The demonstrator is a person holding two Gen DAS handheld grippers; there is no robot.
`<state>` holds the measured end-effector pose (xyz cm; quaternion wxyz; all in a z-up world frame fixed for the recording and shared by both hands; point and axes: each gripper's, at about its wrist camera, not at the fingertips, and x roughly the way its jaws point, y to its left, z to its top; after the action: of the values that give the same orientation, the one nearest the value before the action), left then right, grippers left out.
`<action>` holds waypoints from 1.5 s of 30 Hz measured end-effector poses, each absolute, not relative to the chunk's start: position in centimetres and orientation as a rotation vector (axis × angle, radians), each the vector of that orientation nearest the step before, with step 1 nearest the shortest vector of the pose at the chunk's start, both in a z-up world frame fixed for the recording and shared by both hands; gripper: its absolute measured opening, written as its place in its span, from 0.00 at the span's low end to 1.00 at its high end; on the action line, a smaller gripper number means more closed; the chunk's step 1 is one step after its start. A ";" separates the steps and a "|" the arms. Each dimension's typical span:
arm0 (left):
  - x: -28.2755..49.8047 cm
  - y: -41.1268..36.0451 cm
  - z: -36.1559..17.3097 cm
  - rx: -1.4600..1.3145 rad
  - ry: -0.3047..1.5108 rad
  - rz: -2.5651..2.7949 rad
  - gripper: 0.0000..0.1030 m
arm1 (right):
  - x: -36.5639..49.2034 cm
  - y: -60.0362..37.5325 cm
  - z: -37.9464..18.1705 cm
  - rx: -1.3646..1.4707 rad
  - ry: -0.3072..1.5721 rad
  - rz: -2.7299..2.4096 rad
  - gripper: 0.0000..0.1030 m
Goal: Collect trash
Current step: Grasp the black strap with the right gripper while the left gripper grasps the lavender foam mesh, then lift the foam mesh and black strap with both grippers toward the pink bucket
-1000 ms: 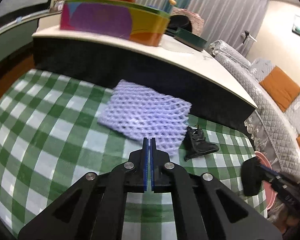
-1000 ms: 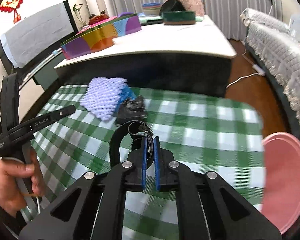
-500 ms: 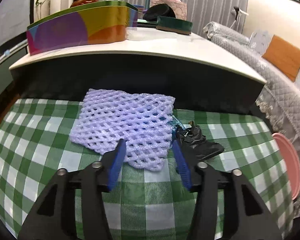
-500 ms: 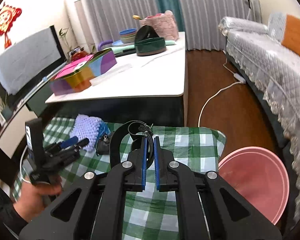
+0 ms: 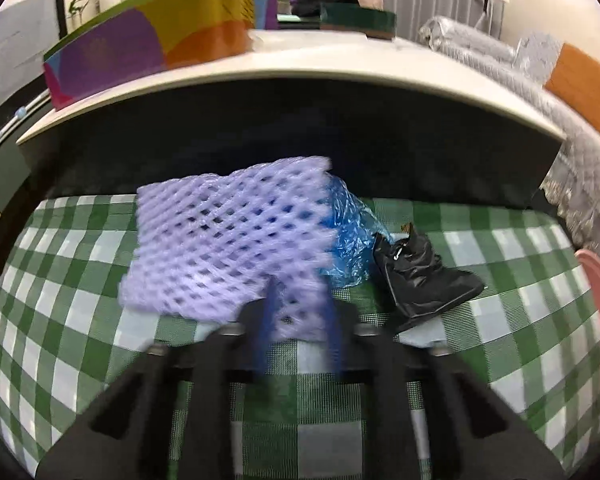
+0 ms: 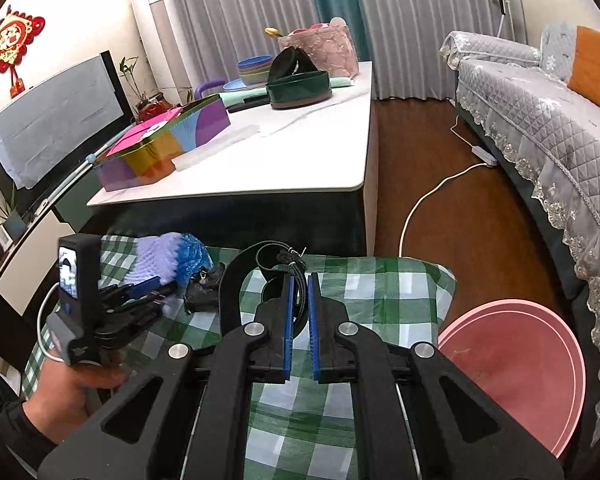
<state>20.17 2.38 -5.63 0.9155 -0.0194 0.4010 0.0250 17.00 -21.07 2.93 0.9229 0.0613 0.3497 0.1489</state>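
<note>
Trash, a purple foam net, lies on the green-checked cloth; the left claw is closing on its near edge. Better bite deep. Right claw holds a black strap.

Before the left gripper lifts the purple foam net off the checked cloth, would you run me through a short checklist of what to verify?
1. Purple foam net between the left gripper's fingers: ok, its near edge sits there while the jaws are closing.
2. Firm grip on the net: cannot tell, the view is blurred.
3. Blue plastic wrap free of the net: cannot tell, it lies tucked against the net's right edge.
4. Black bag outside the jaws: ok.
5. Right gripper occupied: ok, shut on a black strap.
6. Pink basin unobstructed: ok, on the floor beside the cloth.
</note>
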 end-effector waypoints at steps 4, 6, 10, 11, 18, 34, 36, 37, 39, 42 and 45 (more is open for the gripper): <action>18.8 2.8 -3.7 -0.070 0.761 0.059 0.12 | 16.5 -21.5 3.1 0.122 0.708 0.301 0.07; 17.9 3.0 -2.9 -0.079 0.742 0.058 0.11 | 16.1 -21.7 3.3 0.124 0.702 0.303 0.07; 15.9 2.6 -1.2 -0.081 0.700 0.045 0.11 | 15.2 -22.0 3.9 0.123 0.685 0.304 0.07; 15.1 2.5 -0.7 -0.086 0.688 0.038 0.11 | 14.9 -22.1 4.2 0.122 0.678 0.303 0.07; 11.4 1.1 1.8 -0.094 0.630 -0.011 0.11 | 12.8 -22.9 5.3 0.118 0.645 0.286 0.07; 5.9 -3.1 5.0 -0.070 0.545 -0.154 0.10 | 8.9 -25.9 7.0 0.111 0.591 0.203 0.07; 5.9 -3.7 5.0 -0.066 0.544 -0.171 0.10 | 8.7 -26.6 7.1 0.119 0.586 0.189 0.07; 5.9 -4.0 4.9 -0.063 0.545 -0.177 0.10 | 8.6 -27.0 7.2 0.121 0.582 0.182 0.07; 6.0 -4.6 4.7 -0.055 0.548 -0.193 0.10 | 8.3 -27.8 7.3 0.123 0.576 0.167 0.07; 6.2 -5.5 4.5 -0.052 0.551 -0.211 0.10 | 8.2 -28.8 7.3 0.128 0.574 0.148 0.07; 6.2 -6.4 4.3 -0.050 0.553 -0.229 0.11 | 8.0 -29.7 7.1 0.129 0.575 0.132 0.07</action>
<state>6.20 -6.37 4.27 0.9552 -0.0246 0.2725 -0.1129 8.05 -29.68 7.14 0.9548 0.0636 0.2830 0.0651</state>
